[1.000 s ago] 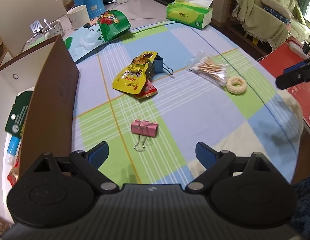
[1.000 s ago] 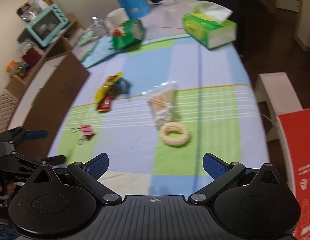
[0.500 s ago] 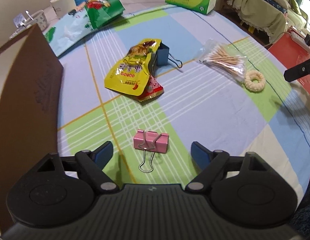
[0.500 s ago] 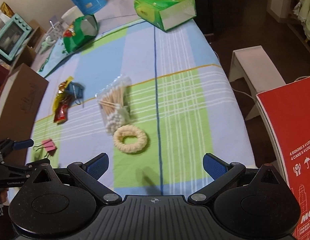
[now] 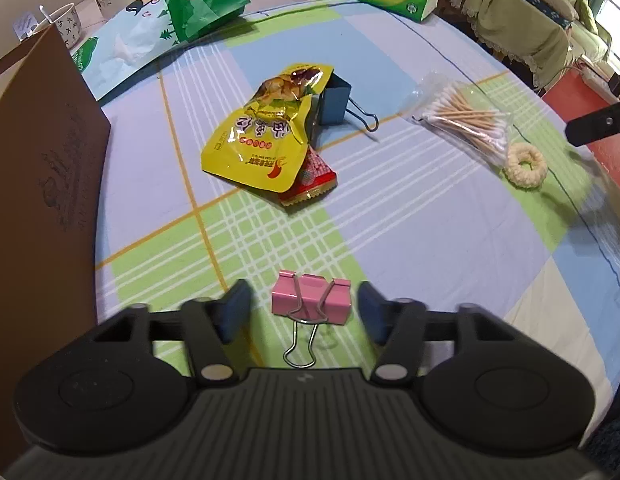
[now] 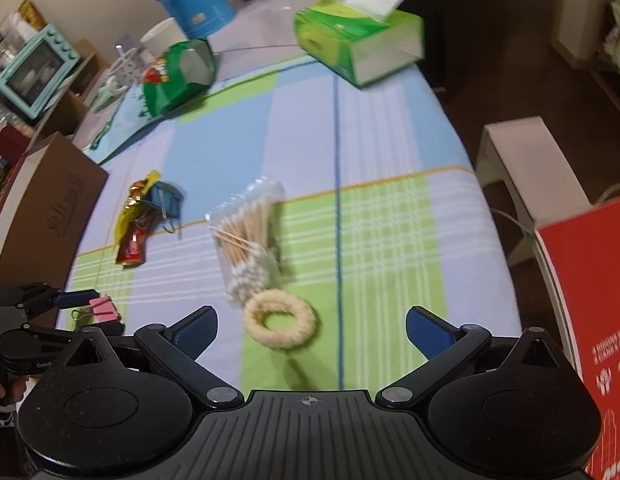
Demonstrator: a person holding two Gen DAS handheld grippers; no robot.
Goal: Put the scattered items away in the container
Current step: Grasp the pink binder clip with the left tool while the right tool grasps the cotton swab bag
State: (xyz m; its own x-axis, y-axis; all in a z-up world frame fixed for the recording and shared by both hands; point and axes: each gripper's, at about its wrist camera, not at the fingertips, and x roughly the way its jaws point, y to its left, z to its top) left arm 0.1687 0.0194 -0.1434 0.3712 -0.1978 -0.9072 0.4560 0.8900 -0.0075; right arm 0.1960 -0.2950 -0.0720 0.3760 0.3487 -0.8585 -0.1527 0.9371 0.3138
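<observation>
scattered items lie across the checked cloth on our surface [image 5: 429,240]. the pink binder clip [image 5: 311,298] sits between the fingers of our left tongs [image 5: 306,310], which stand wide, a gap showing on each side of the clip; its wire handles point back toward us. further out, a yellow snack packet [image 5: 262,148] lies partly over a red packet [image 5: 310,178], and a blue binder clip [image 5: 332,102] sits just beside the yellow one's far end. to the right, a clear bag of cotton swabs [image 5: 465,118] rests next to a cream woven ring [image 5: 525,165]; from this angle the two seem to touch, though the right view is blurred and we cannot be sure.

the brown cardboard box [image 5: 42,184], our container, stands at the left edge of the cloth, its side wall facing us.

our right tongs [image 6: 311,330] also stand wide, held low over the near edge of the cloth with the cream ring [image 6: 280,325] between the fingers and slightly ahead of them. the left tongs [image 6: 90,312] show at the far left of that view, around the pink clip [image 6: 106,308].

a green tissue box [image 6: 357,46] and a green snack bag [image 6: 178,76] sit at the far end.
</observation>
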